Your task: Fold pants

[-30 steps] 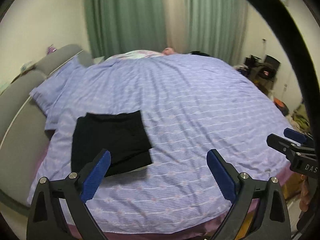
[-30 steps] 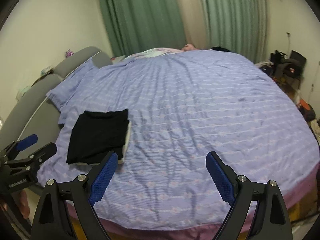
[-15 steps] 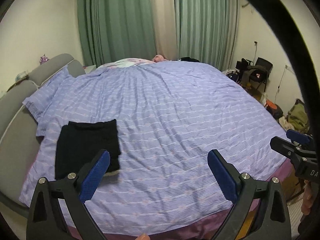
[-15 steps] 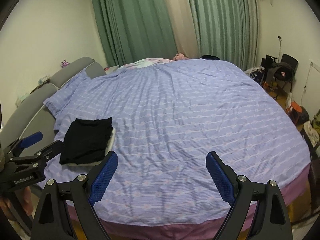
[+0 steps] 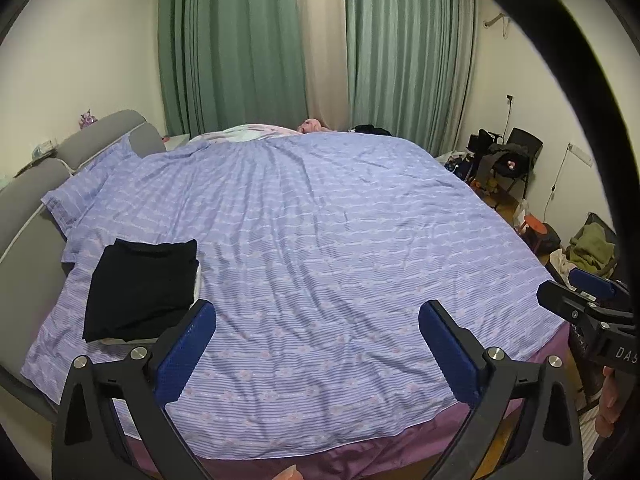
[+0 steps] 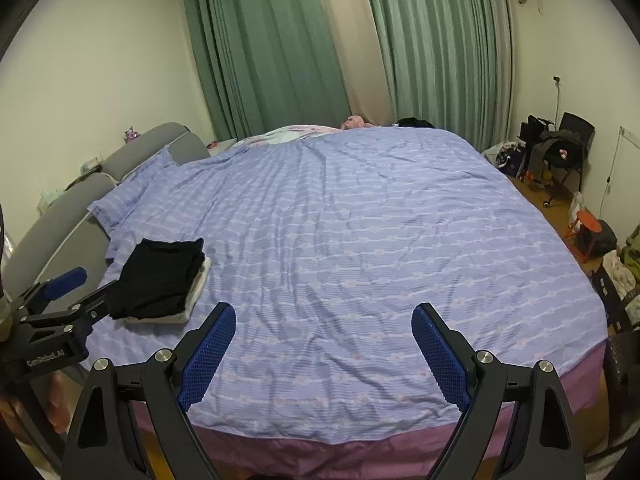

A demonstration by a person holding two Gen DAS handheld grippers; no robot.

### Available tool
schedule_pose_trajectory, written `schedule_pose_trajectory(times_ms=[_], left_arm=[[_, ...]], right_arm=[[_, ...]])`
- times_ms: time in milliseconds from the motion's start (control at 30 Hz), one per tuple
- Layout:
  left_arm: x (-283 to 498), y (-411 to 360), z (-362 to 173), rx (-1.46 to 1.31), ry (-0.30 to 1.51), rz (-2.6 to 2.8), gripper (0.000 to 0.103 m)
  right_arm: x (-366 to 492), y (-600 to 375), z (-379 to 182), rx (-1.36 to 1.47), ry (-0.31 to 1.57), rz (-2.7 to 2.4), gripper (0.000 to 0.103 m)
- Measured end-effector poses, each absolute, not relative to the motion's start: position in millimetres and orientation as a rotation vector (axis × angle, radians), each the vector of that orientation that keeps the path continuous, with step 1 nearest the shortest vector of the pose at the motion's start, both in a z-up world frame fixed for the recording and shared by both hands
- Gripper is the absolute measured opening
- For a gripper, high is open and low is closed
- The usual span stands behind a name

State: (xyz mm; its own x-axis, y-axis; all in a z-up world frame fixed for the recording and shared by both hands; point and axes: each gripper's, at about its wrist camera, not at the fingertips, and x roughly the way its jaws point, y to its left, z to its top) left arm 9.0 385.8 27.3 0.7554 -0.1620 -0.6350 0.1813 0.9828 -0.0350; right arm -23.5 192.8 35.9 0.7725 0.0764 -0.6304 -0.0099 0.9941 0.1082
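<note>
Black pants (image 5: 140, 288) lie folded in a neat rectangle on the near left of the purple striped bed cover (image 5: 340, 240), on top of a folded white garment (image 6: 196, 292). They also show in the right wrist view (image 6: 158, 280). My left gripper (image 5: 316, 344) is open and empty, held off the bed's near edge, right of the pants. My right gripper (image 6: 324, 348) is open and empty, over the near edge. Each gripper shows at the side of the other's view.
A grey headboard (image 5: 24, 208) and a purple pillow (image 5: 92, 184) are at the left. Green curtains (image 5: 232, 48) hang behind. A chair with bags (image 6: 560, 148), a red stool (image 6: 588, 224) and clothes clutter the floor at right.
Both grippers have pulled back and up from the bed, so the folded pants look smaller and farther away. The pants have not moved. Both grippers stay open.
</note>
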Motion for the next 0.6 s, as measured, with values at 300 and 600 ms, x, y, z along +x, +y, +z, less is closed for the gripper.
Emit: schedule_pose_trajectory(times_ms=[300,600], left_arm=[[-1,352,31,0.044,0.690,-0.195,0.103],[-5,340,35,0.053,0.679,-0.198,0.103]], right_arm=[[-33,161,39,0.117,0.676,0.044,0.090],[-38,146,40,0.120,0.670,0.041,0.090]])
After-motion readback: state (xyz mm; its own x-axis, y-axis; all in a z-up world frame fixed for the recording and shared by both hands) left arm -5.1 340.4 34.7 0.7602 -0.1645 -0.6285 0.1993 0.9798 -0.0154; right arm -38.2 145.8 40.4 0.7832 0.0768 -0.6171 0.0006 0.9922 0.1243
